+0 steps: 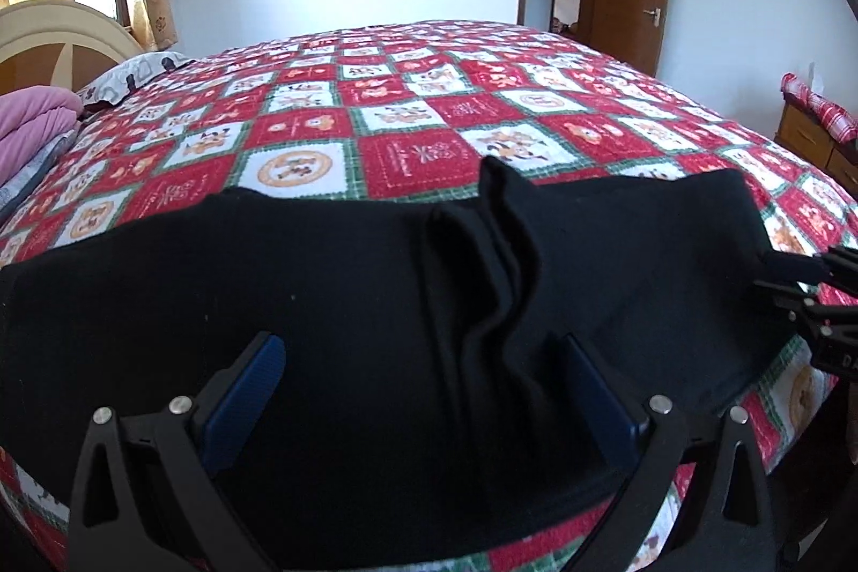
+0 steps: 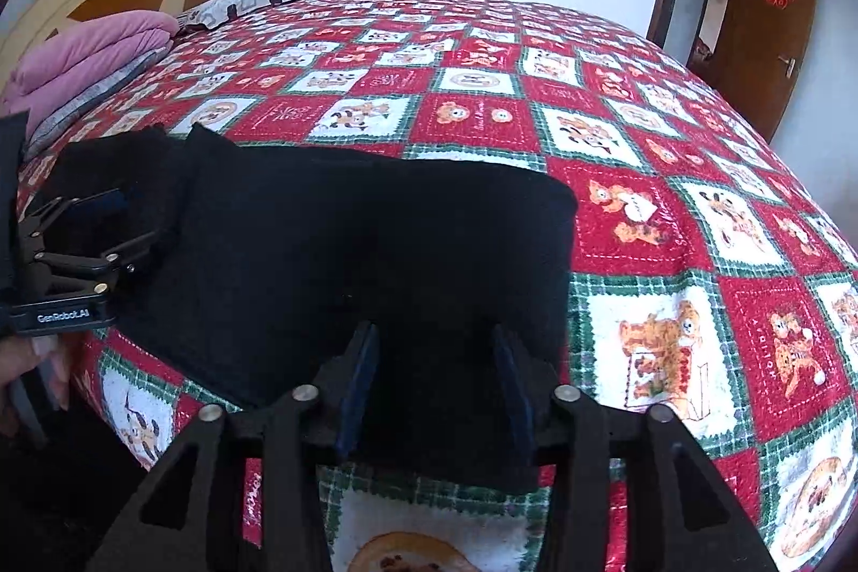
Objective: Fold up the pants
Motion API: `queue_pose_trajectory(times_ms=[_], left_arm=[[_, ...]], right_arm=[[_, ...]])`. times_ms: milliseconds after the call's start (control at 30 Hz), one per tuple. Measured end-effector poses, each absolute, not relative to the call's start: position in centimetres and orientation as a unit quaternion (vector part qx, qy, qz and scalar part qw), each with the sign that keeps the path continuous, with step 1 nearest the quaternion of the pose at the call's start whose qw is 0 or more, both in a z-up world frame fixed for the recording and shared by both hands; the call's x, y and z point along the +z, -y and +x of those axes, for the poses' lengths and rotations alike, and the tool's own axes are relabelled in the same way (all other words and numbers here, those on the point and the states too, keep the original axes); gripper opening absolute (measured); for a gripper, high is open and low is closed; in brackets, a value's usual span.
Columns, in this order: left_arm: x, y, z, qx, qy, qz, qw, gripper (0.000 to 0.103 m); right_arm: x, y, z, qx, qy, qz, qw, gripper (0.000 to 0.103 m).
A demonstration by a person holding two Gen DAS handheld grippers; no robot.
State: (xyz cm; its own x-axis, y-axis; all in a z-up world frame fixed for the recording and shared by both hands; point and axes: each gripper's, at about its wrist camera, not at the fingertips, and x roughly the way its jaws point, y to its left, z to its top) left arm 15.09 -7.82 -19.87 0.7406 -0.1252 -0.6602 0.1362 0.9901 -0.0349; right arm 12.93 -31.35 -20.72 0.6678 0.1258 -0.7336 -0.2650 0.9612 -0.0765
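The black pants (image 1: 332, 304) are lying flat along the near edge of the bed (image 1: 429, 100), with a raised ridge of folds (image 1: 498, 261) standing up mid-way. Beyond them the quilt is lying bare and open all the way to the far edge. Toward the headboard end, pink bedding (image 2: 91, 57) and a pillow (image 2: 236, 4) are crowding that side. The left hand-held gripper (image 2: 115, 218) is sitting over the pants' headboard-side part, the right hand-held gripper (image 2: 434, 390) over the other end, well apart.
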Motion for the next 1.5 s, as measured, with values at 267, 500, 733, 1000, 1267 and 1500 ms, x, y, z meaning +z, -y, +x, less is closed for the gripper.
queue_pose_trajectory(times_ms=[267,500,733,1000,1267,1500], left_arm=[[-20.4,8.2,14.2,-0.079,-0.348,0.014,0.934,0.103],[-17.5,7.9,13.6,-0.090,-0.309,0.014,0.947,0.103],[-17.0,9.2,16.7,-0.102,-0.311,0.057,0.943,0.100],[-18.2,8.6,18.1,-0.135,-0.362,-0.049,0.921,0.030],[-19.0,7.6,17.5,-0.134,-0.355,-0.061,0.923,0.029],[-19.3,7.7,17.3,-0.142,-0.345,-0.048,0.927,0.032]], right_arm=[[-22.4,30.6,11.9,0.107,-0.393,-0.154,0.900,0.047],[-19.6,32.7,11.6,0.121,-0.351,-0.059,0.927,0.047],[-17.9,33.7,11.3,0.098,-0.275,-0.031,0.956,0.055],[-18.1,35.0,12.0,0.077,-0.278,-0.016,0.957,0.055],[-18.2,35.2,12.0,0.083,-0.282,-0.005,0.956,0.055],[-18.9,33.5,11.7,0.089,-0.286,-0.052,0.953,0.055]])
